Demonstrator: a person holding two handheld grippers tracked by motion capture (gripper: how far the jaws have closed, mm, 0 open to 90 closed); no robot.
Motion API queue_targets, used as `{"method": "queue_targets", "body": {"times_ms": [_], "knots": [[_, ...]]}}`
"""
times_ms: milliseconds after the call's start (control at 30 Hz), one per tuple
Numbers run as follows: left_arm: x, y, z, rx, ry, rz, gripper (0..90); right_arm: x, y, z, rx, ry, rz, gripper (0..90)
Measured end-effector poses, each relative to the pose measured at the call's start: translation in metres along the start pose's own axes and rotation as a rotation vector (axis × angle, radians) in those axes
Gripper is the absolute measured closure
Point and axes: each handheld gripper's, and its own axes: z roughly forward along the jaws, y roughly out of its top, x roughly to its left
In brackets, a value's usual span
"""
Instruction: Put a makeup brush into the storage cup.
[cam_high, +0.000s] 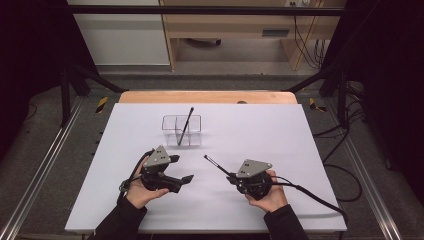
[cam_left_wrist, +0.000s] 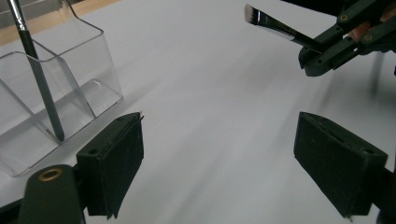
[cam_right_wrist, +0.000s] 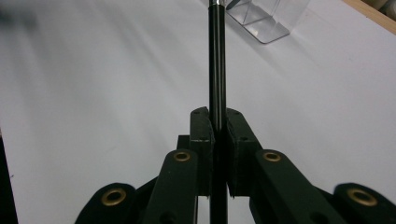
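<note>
Lab-style recording bay indicated, not home or shop. Work surface formed by white rectangular sheet laid over light wooden tabletop, enclosed by black metal frame struts at far left and far right. Aluminium rails seen along grey carpeted floor left and right. Yellow-black hazard tape patches placed at far corners. Loose black cables trailed on floor at right. Pale wooden desk legs and white cabinet panel seen beyond.
</note>
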Motion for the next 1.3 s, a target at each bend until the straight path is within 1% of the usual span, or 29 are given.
{"method": "queue_targets", "body": {"times_ms": [100,133,167,233,300,333,367,433,500,600,667,733,967,1167,1200,1300], "knots": [[-0.002,-0.002,0.001,-0.027,0.013,-0.019,15.0,-0.001,-0.001,-0.002,-0.022,-0.012,0.027,83.7],[-0.003,-0.002,0.001,-0.033,0.017,-0.026,15.0,-0.001,-0.001,-0.002,-0.022,-0.012,0.027,83.7],[-0.003,-0.002,0.001,-0.039,0.015,-0.034,14.9,-0.001,-0.001,-0.003,-0.037,-0.012,0.045,83.7],[-0.005,-0.002,0.002,-0.054,0.020,-0.041,15.0,-0.001,-0.002,-0.003,-0.043,-0.014,0.054,83.6],[-0.007,-0.003,0.003,-0.059,0.015,-0.046,15.1,-0.001,-0.002,-0.004,-0.057,-0.020,0.058,83.7],[-0.008,-0.004,0.004,-0.065,0.019,-0.046,15.2,0.000,-0.002,-0.004,-0.067,-0.025,0.070,83.6],[-0.009,-0.005,0.006,-0.069,0.013,-0.057,15.2,0.000,-0.002,-0.004,-0.073,-0.030,0.076,83.7],[-0.010,-0.006,0.006,-0.076,0.016,-0.060,15.2,0.000,-0.002,-0.005,-0.079,-0.032,0.085,83.6],[-0.011,-0.006,0.008,-0.090,0.011,-0.079,15.1,0.000,-0.003,-0.005,-0.084,-0.033,0.092,83.7],[-0.012,-0.006,0.009,-0.096,0.009,-0.083,15.2,0.001,-0.003,-0.004,-0.084,-0.036,0.101,83.6],[-0.013,-0.007,0.010,-0.104,0.018,-0.087,15.2,0.001,-0.003,-0.003,-0.085,-0.040,0.107,83.6],[-0.013,-0.006,0.010,-0.115,0.012,-0.100,15.3,0.002,-0.004,-0.002,-0.088,-0.046,0.111,83.6],[-0.017,-0.005,0.012,-0.147,0.015,-0.116,15.9,0.001,-0.004,-0.001,-0.105,-0.042,0.138,83.6],[-0.022,-0.003,0.016,-0.168,0.011,-0.134,16.9,0.001,-0.005,-0.001,-0.116,-0.052,0.154,83.6],[-0.023,-0.002,0.017,-0.171,0.004,-0.140,16.9,0.000,-0.005,-0.001,-0.118,-0.051,0.157,83.6],[-0.024,0.000,0.018,-0.180,-0.001,-0.144,17.3,0.001,-0.005,-0.001,-0.125,-0.052,0.163,83.6]]}}
